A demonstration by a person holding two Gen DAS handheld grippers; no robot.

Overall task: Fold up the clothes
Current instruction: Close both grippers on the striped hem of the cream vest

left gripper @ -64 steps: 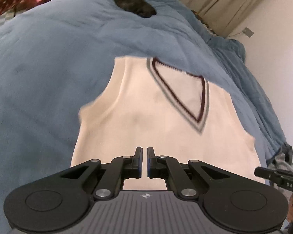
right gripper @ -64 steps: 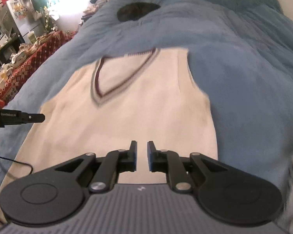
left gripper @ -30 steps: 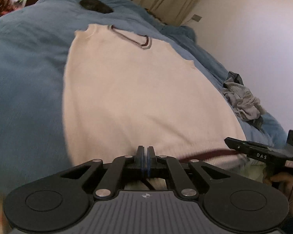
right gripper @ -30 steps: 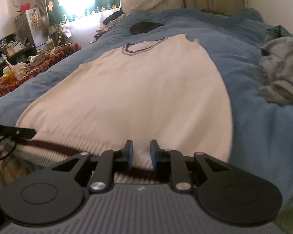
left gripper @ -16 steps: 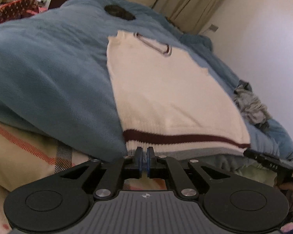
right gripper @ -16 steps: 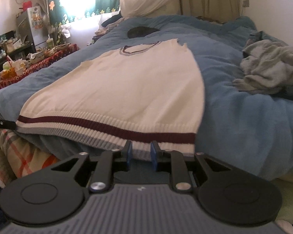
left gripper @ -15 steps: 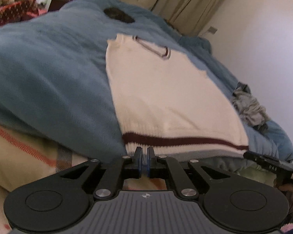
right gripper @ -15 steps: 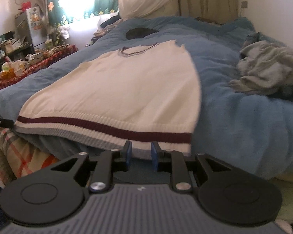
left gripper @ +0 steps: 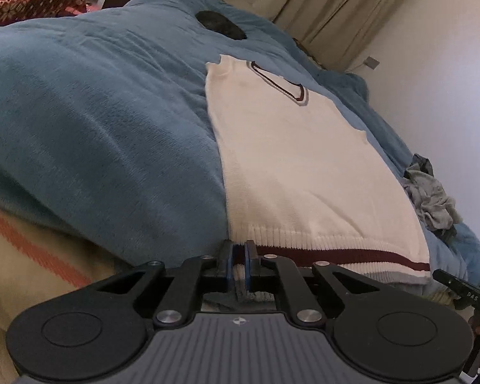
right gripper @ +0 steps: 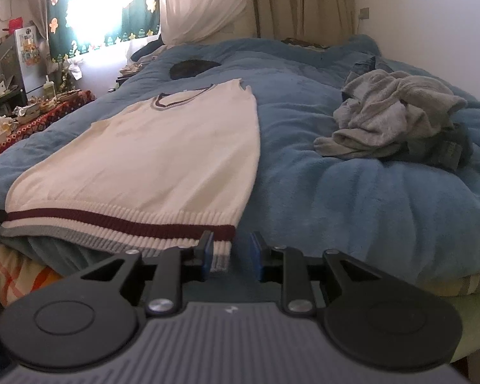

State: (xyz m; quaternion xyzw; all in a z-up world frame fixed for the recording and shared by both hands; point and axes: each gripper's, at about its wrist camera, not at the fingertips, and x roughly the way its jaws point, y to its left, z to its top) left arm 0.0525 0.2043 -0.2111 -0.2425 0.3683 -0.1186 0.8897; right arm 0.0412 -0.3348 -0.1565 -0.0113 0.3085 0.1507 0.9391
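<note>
left wrist view: the left gripper (left gripper: 238, 264) has just been easing its near-closed jaws, the ribbed hem corner lying loose between them; the right gripper (right gripper: 230, 256), jaws parted and just widening, frames the other corner unpinched. the cream knit v-neck vest with a maroon hem stripe (left gripper: 297, 166) lies flat on the blue fleece blanket (left gripper: 96, 128); no fold is made yet. beyond, a crumpled grey garment (right gripper: 396, 118) waits.

We see a cream vest (left gripper: 304, 166) lying flat on the blue blanket (left gripper: 96, 121). It has a V-neck far away, and a dark red stripe (right gripper: 121, 220) near the hanging bottom edge.
</note>
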